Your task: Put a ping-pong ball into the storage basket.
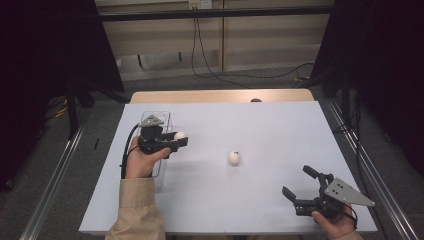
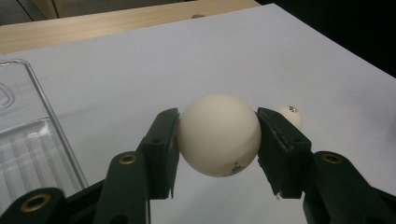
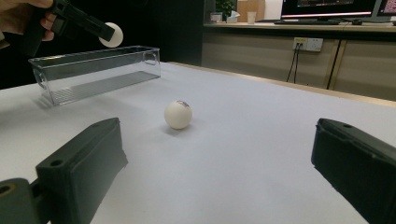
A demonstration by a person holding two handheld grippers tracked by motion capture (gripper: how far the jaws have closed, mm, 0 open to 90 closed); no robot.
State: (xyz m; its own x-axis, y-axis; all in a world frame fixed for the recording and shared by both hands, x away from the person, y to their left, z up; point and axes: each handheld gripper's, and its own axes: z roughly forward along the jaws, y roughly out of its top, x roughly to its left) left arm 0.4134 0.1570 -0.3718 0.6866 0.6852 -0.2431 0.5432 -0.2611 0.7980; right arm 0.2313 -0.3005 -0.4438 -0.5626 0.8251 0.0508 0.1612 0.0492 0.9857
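Carrying is the step in hand, as I judge it: the left gripper (image 1: 176, 141) pinches a white ball (image 1: 180, 135) and holds it just right of the clear bin (image 1: 162, 116), at left of centre in the high view. In the left gripper view the ball (image 2: 219, 134) sits square between the two fingers (image 2: 161, 149), one pad pressed on each side, its lower half with small print hanging below the pads; the bin's wall (image 2: 44, 100) shows at the left edge of that frame. The next move likely calls for swinging the ball over the bin's open top and then spreading the fingers so it drops inside, not onto the table (image 1: 280, 125).

A second ball (image 1: 234, 157) lies on the table near the middle of the frame. The right gripper (image 1: 300, 182), lower right, has its fingers spread wide and holds nothing; in its own view that ball (image 3: 178, 114) lies well ahead, between the fingers.
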